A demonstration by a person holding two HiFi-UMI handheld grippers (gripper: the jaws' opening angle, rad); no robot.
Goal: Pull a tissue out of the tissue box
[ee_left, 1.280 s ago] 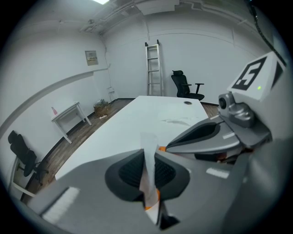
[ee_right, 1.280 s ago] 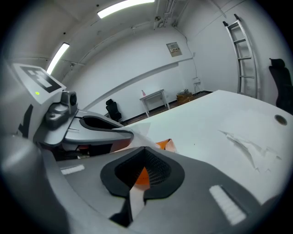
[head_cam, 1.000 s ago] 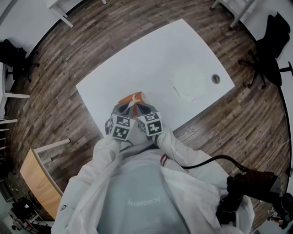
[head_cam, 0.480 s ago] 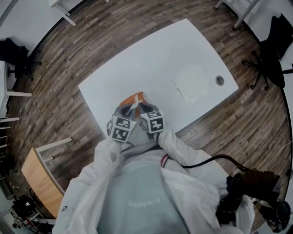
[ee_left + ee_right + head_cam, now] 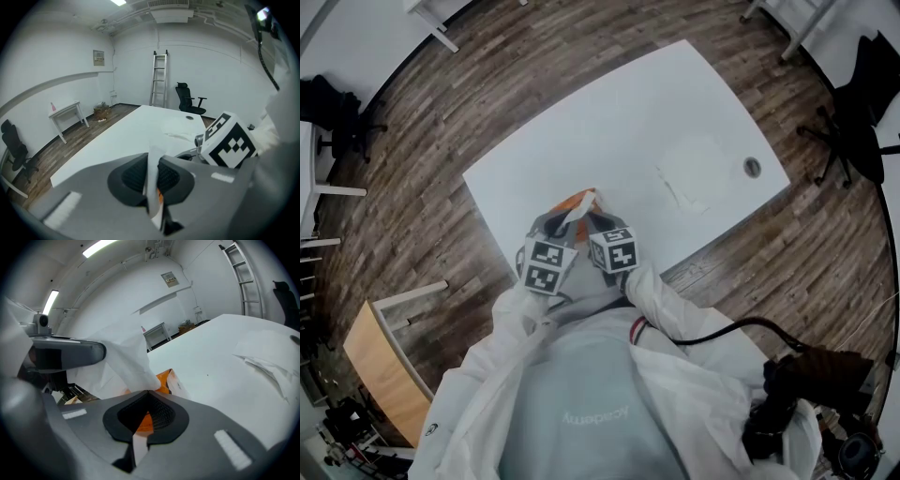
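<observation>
On wood floor (image 5: pixel 441 103), white table (image 5: pixel 619 122).

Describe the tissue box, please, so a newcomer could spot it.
Start at the big white table on the wooden floor. At its near edge, by the left gripper and right gripper, sits the tissue box. It is the only orange thing there, with a white tissue sticking up from it.

Bright, even lighting from ceiling strip lights (image 5: pixel 101 246). Shadows are faint. Heavy fisheye bending and dark corners affect every view. The table (image 5: pixel 628 122) reads slightly washed out. The near fingers (image 5: pixel 133 176) are soft-focused.
</observation>
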